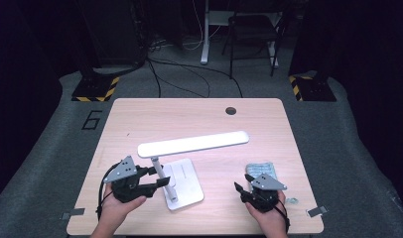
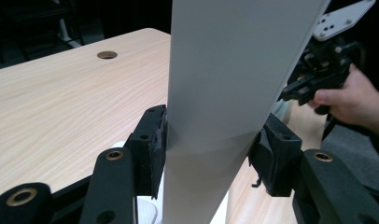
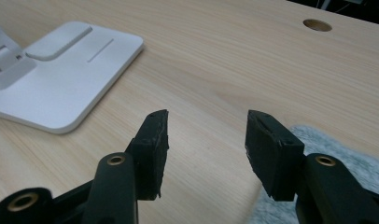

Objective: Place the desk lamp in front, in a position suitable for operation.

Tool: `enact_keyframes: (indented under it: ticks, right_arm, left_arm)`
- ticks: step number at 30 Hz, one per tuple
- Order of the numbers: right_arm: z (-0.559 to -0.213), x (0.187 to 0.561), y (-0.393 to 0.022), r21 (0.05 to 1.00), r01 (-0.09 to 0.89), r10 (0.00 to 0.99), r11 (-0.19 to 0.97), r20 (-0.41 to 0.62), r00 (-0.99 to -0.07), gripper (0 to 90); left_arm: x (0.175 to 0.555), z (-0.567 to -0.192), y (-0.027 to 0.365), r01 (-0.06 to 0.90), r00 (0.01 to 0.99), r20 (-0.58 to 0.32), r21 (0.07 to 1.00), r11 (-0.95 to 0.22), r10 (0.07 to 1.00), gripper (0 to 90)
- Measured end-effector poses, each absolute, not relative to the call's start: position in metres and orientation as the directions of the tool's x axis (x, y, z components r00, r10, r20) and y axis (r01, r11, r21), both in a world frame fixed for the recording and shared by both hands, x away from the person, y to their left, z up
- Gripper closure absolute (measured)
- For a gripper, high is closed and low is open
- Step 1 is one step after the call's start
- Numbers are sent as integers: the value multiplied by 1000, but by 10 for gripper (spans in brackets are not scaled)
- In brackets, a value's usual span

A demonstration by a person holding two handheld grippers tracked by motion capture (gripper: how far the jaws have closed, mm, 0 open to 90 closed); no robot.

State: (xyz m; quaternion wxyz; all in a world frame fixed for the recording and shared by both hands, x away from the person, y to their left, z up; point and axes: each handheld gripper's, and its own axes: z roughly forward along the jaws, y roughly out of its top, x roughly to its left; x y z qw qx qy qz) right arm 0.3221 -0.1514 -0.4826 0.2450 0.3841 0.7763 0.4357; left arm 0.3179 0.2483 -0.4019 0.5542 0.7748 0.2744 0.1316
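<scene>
While the left tool (image 2: 211, 140) is closed on the white arm (image 2: 225, 84) of a desk lamp, both black pads pressing its flat sides, the right tool (image 3: 207, 135) stands partly open with nothing between its pads. From the high view, the lamp's square base (image 1: 187, 186) sits on the wooden worktop (image 1: 199, 119) near the front edge, its long head (image 1: 194, 144) stretched level toward the right. Just beside the right tool (image 1: 245, 191) lies a grey cloth (image 1: 261, 168), touching its right side in the right gripper view. Farther back, a round cable hole (image 1: 231, 110) marks the worktop.
</scene>
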Motion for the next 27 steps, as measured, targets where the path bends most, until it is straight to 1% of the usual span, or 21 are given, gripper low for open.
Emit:
enact_keyframes:
  ticks: [2, 4, 7, 11, 13, 15, 17, 19, 22, 23, 27]
  right_arm:
    - [-481, 323, -156, 858, 393, 818, 331, -53, -573, 499]
    - [-480, 324, -161, 856, 406, 830, 321, -48, -556, 500]
    - [-477, 326, -176, 855, 442, 857, 272, -6, -514, 518]
    - [-473, 328, -197, 844, 483, 893, 234, 10, -451, 527]
    - [-471, 328, -208, 835, 501, 901, 228, 14, -433, 523]
    - [-468, 325, -222, 825, 516, 912, 230, 3, -411, 504]
    - [-469, 323, -233, 823, 528, 926, 208, 7, -377, 474]
    - [-474, 323, -240, 826, 544, 941, 147, 53, -336, 451]
    - [-483, 327, -242, 836, 538, 941, 103, 93, -324, 414]
    - [-485, 329, -240, 831, 547, 942, 98, 101, -321, 394]
    - [-491, 334, -233, 820, 557, 945, 131, 66, -320, 359]
  left_arm:
    - [317, -401, 248, 270, 814, -81, 930, -250, 576, 506]
    - [317, -402, 248, 269, 812, -81, 931, -247, 577, 507]
    - [317, -402, 248, 272, 811, -90, 933, -236, 578, 507]
    - [316, -402, 247, 272, 807, -85, 932, -239, 585, 509]
    - [316, -402, 247, 270, 805, -83, 933, -238, 588, 510]
    - [316, -403, 247, 269, 807, -83, 933, -239, 585, 510]
    - [316, -403, 247, 268, 807, -84, 934, -236, 584, 511]
    - [316, -403, 247, 271, 804, -85, 933, -236, 588, 510]
    - [315, -402, 247, 269, 806, -77, 931, -247, 587, 512]
    - [315, -402, 247, 267, 807, -75, 931, -248, 586, 512]
    - [316, -402, 247, 265, 809, -74, 931, -250, 583, 511]
